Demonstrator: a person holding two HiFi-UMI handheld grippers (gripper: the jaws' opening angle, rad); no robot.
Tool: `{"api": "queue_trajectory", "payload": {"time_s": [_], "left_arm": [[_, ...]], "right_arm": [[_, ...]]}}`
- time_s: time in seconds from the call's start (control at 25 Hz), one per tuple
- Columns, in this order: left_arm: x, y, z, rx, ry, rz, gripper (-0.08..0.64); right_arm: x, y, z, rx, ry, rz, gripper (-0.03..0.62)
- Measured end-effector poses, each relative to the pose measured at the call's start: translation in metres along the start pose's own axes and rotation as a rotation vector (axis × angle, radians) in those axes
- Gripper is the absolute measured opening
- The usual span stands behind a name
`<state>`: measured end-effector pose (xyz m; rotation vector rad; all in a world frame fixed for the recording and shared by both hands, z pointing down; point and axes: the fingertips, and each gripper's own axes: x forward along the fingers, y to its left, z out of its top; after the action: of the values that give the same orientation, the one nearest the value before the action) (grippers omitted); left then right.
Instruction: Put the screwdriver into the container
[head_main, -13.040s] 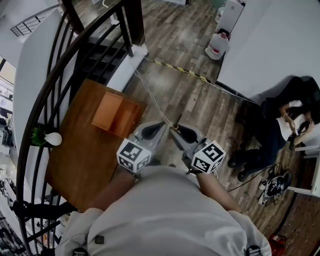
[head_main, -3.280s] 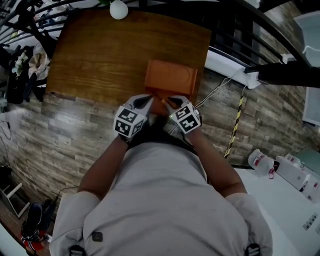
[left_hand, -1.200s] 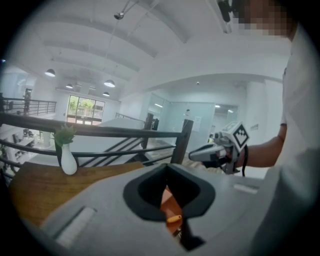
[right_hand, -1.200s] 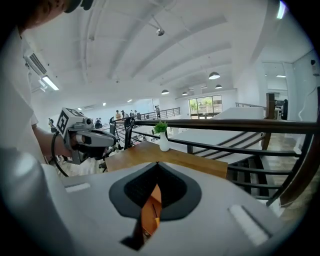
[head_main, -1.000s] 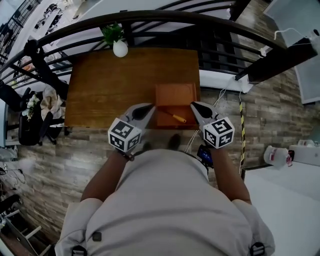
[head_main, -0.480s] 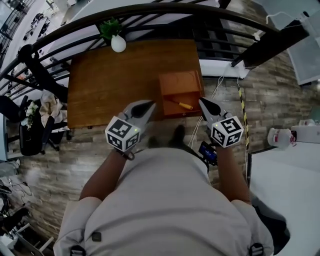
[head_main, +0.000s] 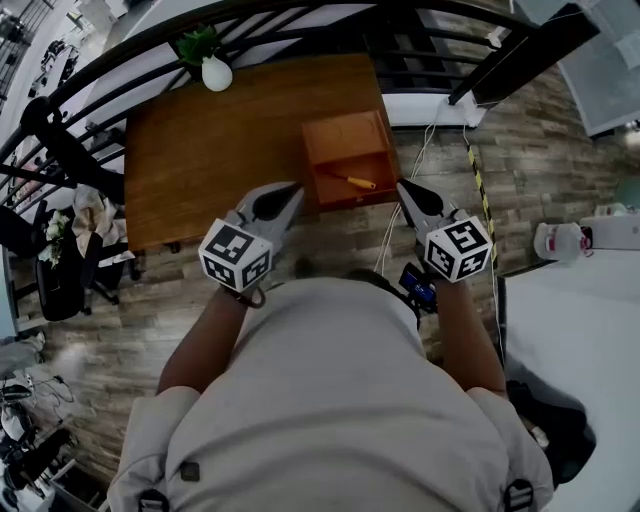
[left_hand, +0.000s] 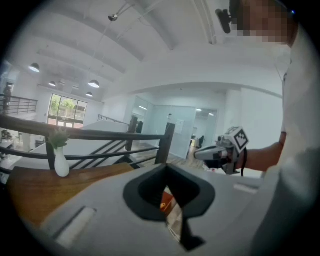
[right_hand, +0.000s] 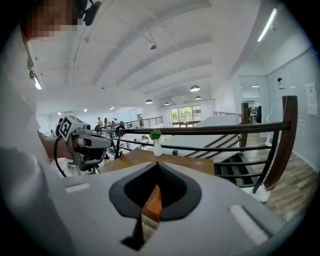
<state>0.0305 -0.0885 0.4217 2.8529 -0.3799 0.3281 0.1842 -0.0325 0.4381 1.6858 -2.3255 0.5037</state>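
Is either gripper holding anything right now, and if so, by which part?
Nothing is held. The left gripper and the right gripper both have their jaws together and empty. The screwdriver lies inside the orange container.

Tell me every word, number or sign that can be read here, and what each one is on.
No text can be read anywhere.
Left gripper cube, right gripper cube: black-and-white square patterns, no letters.
Paper sheets at the right gripper view's right edge: print too small to read.
White jug: any label is too blurred.
The container and screwdriver: no lettering visible.
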Motion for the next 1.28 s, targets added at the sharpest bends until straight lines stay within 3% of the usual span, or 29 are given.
{"api": "queue_trajectory", "payload": {"time_s": [0.56,1.28], "left_arm": [[0.036,-0.085,-0.008,0.008,0.008,0.037,0.003],[0.043,-0.19,-0.067,-0.038,0.013,0.096,0.003]], "right_arm": [[-0.074,-0.024,-0.028,-0.014,0.001,0.059,0.008],[-0.16,0.01,-0.094,-0.03,0.027,0.195,0.008]]}}
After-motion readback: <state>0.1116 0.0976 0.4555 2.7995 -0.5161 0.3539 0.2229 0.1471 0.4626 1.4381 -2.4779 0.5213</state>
